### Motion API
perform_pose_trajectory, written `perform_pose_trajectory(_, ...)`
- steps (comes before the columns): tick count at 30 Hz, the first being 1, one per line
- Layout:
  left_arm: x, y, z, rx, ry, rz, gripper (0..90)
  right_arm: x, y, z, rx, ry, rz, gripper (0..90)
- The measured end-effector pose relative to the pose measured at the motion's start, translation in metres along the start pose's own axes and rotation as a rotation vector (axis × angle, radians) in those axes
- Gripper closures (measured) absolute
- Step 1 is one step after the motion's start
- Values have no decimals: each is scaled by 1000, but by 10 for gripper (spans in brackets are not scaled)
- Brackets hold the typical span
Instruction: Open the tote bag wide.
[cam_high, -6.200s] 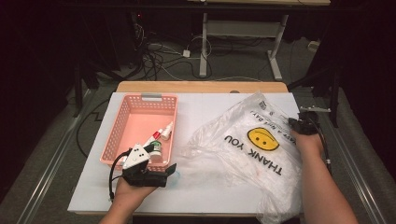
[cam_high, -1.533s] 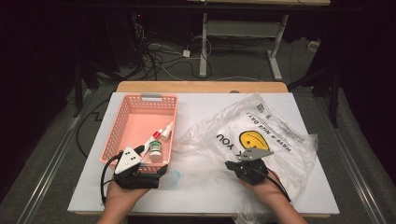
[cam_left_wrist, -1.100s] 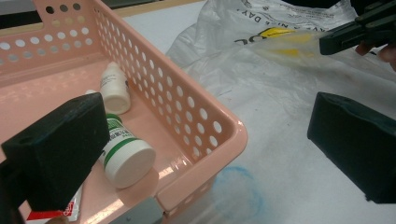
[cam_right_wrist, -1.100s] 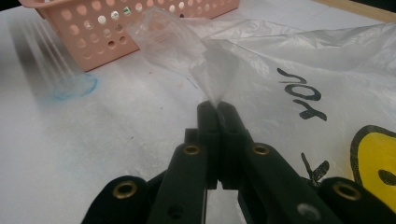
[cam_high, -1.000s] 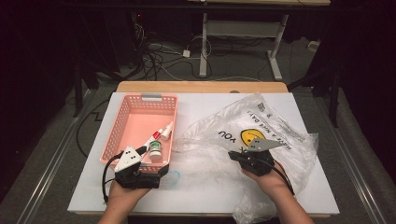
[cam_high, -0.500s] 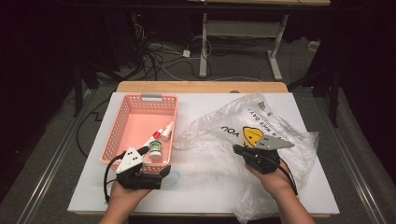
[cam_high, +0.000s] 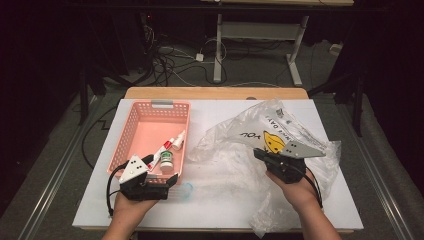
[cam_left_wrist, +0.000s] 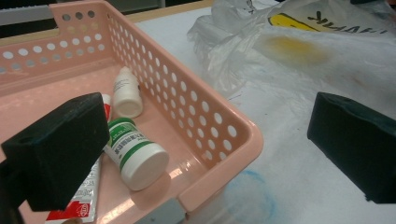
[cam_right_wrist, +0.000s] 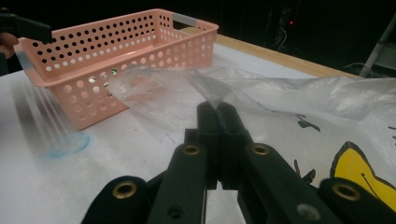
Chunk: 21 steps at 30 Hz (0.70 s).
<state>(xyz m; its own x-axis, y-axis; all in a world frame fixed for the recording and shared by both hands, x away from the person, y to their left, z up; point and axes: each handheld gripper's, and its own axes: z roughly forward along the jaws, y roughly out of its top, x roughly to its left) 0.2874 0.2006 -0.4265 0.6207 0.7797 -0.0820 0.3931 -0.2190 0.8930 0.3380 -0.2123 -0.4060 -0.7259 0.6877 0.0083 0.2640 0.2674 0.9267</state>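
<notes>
Right gripper view looks along the right gripper, whose jaws are pinched on a fold of the bag, lifting that film off the table beside the basket. High view has the bag spread over the table's right half, just beside the basket. Left gripper is spread wide, straddling the basket's near corner, one jaw above a bottle, clasping nothing.
</notes>
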Motion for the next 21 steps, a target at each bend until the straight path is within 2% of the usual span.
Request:
perform_pose_trajectory(8,12,-1,-6,-4,22,-35,0,-1,6,-4,-35,-4,-5,900)
perform_pose_trajectory(21,28,-2,-12,1,57,-67,0,-7,11,-12,-80,-7,5,900)
